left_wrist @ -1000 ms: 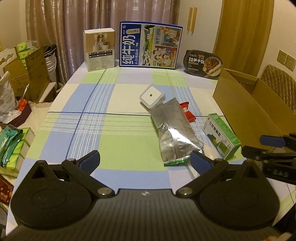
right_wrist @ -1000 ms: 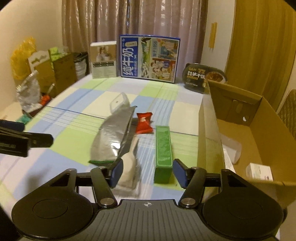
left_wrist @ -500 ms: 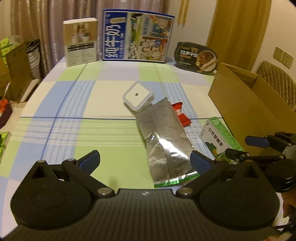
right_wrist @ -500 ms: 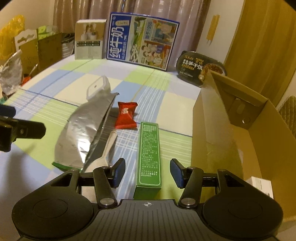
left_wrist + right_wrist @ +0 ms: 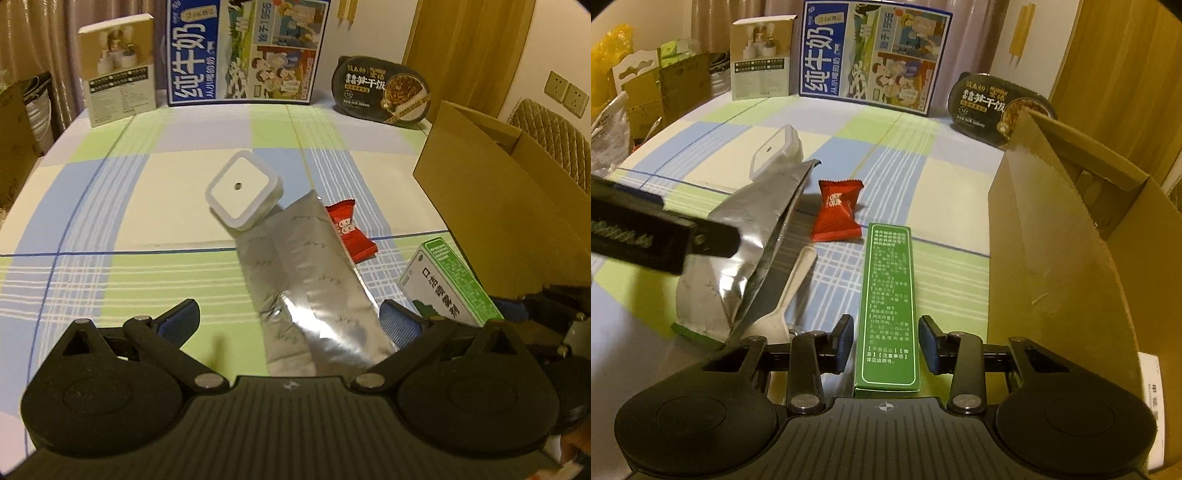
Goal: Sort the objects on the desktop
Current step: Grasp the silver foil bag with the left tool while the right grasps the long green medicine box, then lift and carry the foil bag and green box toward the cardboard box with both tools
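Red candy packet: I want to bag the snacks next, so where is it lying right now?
The red candy packet lies mid-table in the right wrist view, right of the silver foil pouch and just beyond the far end of the green box.

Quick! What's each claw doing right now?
Left claw: open, over the crinkled silver foil pouch, holding nothing.
Right claw: closing around the long green cardboard box, pads not touching yet.

Count on the worktop (image 5: 110,206):
- green carton (image 5: 888,306): 1
- silver foil pouch (image 5: 310,288): 1
- red candy wrapper (image 5: 836,212): 1
- white square device (image 5: 242,194): 1
- white plastic spoon (image 5: 788,295): 1
- open cardboard box (image 5: 1052,229): 1
- blue milk carton (image 5: 245,51), upright at the far edge: 1
- beige product box (image 5: 118,90), upright: 1
- black meal tray (image 5: 382,92): 1

Total: 9 items.
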### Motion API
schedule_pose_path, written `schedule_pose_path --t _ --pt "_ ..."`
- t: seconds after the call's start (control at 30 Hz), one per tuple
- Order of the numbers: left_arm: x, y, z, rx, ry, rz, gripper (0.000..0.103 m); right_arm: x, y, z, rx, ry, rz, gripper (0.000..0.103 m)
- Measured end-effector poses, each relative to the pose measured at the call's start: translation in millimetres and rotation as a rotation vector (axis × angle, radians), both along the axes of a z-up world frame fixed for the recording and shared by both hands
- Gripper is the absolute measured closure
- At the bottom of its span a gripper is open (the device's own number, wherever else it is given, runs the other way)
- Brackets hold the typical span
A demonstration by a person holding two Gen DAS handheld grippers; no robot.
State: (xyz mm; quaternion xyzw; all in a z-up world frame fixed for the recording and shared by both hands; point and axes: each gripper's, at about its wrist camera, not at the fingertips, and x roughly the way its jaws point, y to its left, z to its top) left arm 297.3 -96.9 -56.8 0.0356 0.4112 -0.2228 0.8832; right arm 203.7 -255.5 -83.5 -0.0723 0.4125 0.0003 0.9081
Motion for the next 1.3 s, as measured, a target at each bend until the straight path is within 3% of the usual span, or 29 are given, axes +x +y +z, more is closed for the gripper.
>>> schedule_pose_path --t 0.23,0.4,0.63,0.93,1.13,1.3 --pt "24.1 -20.2 -11.3 -0.011 0.049 -0.009 0.002 1.8 0.5 -4.9 0.002 0.005 0.012 0.073" --pt "37.3 -28.9 -20.0 0.023 0.066 -0.031 0.017 2.9 0.1 -5.8 0.011 0.007 0.012 0.075" --pt "28.9 -25.2 -16.5 0.066 0.077 -0.077 0.048 -6.4 1.6 -4.0 0.005 0.016 0.028 0.075" --pt "-30.3 20.1 -7.6 0.148 0.094 -0.092 0.049 -64.2 9.5 4.9 0.005 0.054 0.060 0.075" --pt "-90.2 45.2 -1.8 0.194 0.129 -0.108 0.049 -112.7 1.1 13.9 0.077 0.117 0.036 0.075" --pt "-120.4 49.5 -1.3 0.208 0.155 -0.133 0.040 -137.0 -8.0 13.9 0.111 0.158 0.026 0.075"
